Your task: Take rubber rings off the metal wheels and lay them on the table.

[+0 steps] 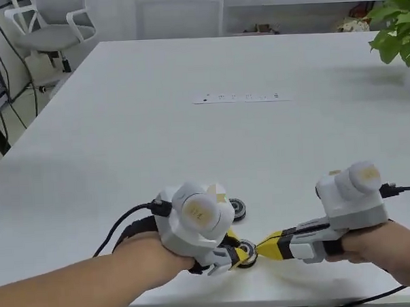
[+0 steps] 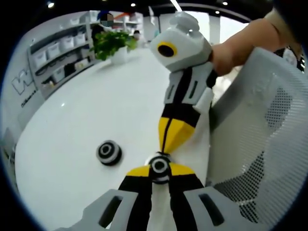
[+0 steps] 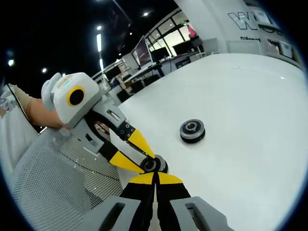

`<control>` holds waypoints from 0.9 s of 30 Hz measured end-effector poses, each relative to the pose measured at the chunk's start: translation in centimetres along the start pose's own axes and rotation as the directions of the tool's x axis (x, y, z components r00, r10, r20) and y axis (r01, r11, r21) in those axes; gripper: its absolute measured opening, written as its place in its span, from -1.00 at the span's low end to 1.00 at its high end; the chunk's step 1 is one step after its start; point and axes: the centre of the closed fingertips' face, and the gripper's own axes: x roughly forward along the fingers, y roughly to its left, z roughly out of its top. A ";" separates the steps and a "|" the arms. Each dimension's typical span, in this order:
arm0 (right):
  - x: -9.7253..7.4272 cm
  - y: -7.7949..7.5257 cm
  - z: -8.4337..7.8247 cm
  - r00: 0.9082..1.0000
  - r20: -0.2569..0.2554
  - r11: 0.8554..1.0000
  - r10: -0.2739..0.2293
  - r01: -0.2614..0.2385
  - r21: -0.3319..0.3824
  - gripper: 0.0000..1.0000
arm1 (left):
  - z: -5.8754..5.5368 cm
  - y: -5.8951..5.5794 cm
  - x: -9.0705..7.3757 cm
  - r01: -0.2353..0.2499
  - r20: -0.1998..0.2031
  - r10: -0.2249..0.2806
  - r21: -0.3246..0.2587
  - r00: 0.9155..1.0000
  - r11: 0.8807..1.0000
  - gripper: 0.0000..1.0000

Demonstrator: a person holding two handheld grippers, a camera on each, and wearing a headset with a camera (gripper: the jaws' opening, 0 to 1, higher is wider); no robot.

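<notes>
A small metal wheel (image 1: 246, 249) with a black rubber ring is clamped in my left gripper (image 1: 238, 253) just above the table's near edge. My right gripper (image 1: 261, 247) comes in from the right, its yellow tips pinched together on the wheel's black rim. In the left gripper view the wheel (image 2: 160, 166) sits between my left gripper (image 2: 160, 169) tips, with the right gripper (image 2: 163, 150) touching it from above. The right gripper (image 3: 155, 177) view shows the wheel (image 3: 152, 165) too. A second ringed wheel (image 1: 236, 208) (image 2: 109, 152) (image 3: 192, 130) lies flat on the table beside them.
The white table (image 1: 191, 140) stretches far ahead, with a flat white strip (image 1: 242, 97) at its middle. A potted plant (image 1: 393, 26) stands at the far right and an office chair (image 1: 50, 31) at the far left. A white mesh chair back (image 2: 260, 144) is close behind the grippers.
</notes>
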 end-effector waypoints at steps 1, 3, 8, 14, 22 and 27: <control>0.0 0.0 0.0 1.000 -0.001 1.000 0.000 0.000 -0.001 -1.00 | 0.0 0.0 0.0 0.000 0.000 0.000 0.000 1.000 1.000 -0.76; 0.0 0.0 0.0 1.000 -0.001 1.000 0.001 -0.001 -0.002 -1.00 | 0.0 0.0 0.0 0.000 -0.001 0.000 -0.002 1.000 1.000 -0.76; 0.1 0.2 0.1 1.000 0.017 1.000 0.007 -0.007 0.010 -1.00 | 0.0 0.1 0.0 -0.001 -0.004 0.001 -0.005 1.000 1.000 -0.76; 0.1 0.3 0.2 1.000 0.025 1.000 0.014 -0.014 0.011 -1.00 | 0.0 0.0 0.0 -0.002 -0.009 0.002 -0.008 1.000 1.000 -0.76; 0.4 0.7 0.3 0.999 0.024 0.999 0.033 -0.033 -0.001 -1.00 | 0.0 0.0 0.0 -0.004 -0.010 0.004 -0.012 1.000 1.000 -0.76; 0.6 1.1 0.6 0.997 0.049 0.998 0.062 -0.063 0.029 -1.00 | 0.0 0.0 0.0 -0.003 -0.008 0.003 -0.015 1.000 1.000 -0.76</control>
